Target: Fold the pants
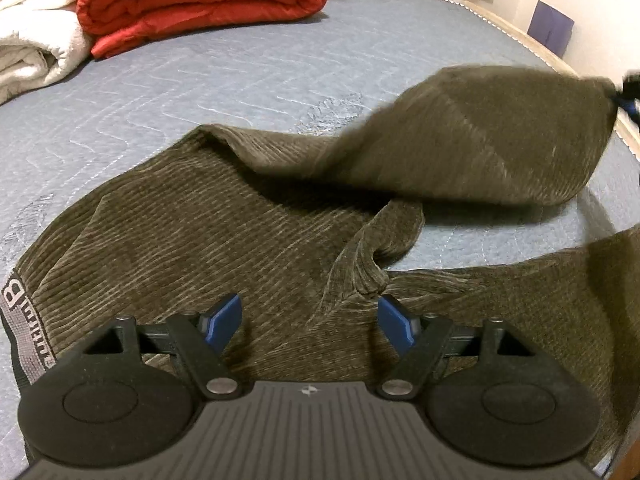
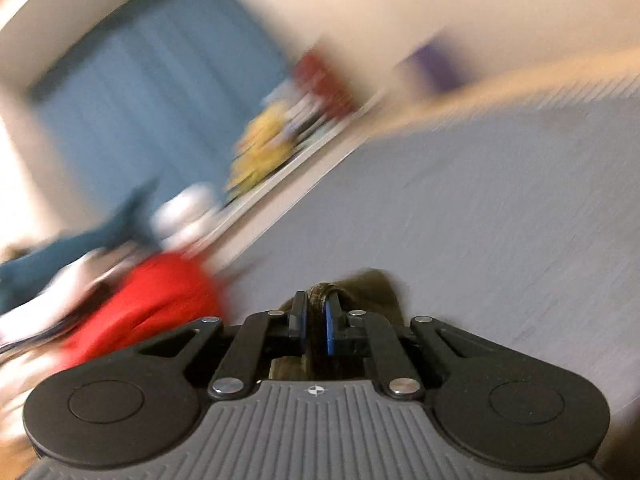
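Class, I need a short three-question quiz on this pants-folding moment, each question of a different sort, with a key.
1. True or false: the left gripper is clamped on the pants.
2. What does the right gripper hold?
A. the red quilt
B. a bunched end of the pants
C. the white blanket
3. Fill in: the pants lie partly on a grey-blue ____.

Key
1. False: its jaws stand open above the cloth.
2. B: one leg is lifted off the surface.
3. mattress
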`<act>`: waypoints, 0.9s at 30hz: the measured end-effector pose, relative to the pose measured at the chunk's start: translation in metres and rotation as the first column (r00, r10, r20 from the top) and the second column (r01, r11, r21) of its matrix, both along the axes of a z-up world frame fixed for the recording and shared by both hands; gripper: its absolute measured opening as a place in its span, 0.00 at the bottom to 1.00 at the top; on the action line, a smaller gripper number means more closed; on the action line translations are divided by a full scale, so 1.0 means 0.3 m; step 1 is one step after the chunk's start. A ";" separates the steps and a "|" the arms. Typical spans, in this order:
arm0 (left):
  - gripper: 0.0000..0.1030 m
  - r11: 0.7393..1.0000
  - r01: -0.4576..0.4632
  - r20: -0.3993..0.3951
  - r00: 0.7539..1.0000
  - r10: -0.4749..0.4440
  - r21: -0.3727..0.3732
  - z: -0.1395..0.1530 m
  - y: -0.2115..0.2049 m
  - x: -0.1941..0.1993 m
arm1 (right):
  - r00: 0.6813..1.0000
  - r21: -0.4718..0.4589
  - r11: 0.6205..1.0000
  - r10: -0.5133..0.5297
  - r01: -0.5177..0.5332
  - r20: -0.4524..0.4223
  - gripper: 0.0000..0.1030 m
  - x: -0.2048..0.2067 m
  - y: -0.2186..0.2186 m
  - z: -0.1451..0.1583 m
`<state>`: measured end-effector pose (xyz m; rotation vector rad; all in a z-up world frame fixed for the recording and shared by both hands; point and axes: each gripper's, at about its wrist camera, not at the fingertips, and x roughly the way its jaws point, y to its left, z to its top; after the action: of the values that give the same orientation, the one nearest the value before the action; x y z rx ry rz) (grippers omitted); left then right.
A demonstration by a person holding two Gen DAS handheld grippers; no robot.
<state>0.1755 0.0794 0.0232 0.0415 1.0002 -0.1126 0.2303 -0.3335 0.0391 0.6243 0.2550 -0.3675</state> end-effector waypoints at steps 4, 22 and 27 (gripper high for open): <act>0.77 1.000 0.018 0.009 1.000 -0.018 -0.019 -0.014 -0.018 0.009 | 0.967 0.027 0.988 -0.140 0.149 -0.214 0.14 -0.012 -0.153 -0.114; 0.77 0.966 0.258 0.210 0.946 -0.246 -0.029 -0.161 -0.213 0.194 | 0.996 0.600 0.799 0.013 0.043 -0.089 0.66 -0.015 -0.440 -0.396; 0.54 0.950 0.304 0.209 0.927 -0.313 0.075 -0.248 -0.251 0.249 | 0.994 0.654 0.756 0.082 -0.016 -0.070 0.62 0.076 -0.483 -0.402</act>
<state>0.2500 0.0042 -0.0513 0.2460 0.7695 -0.3688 0.2529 -0.4785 -0.0816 1.2974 0.5019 -0.2491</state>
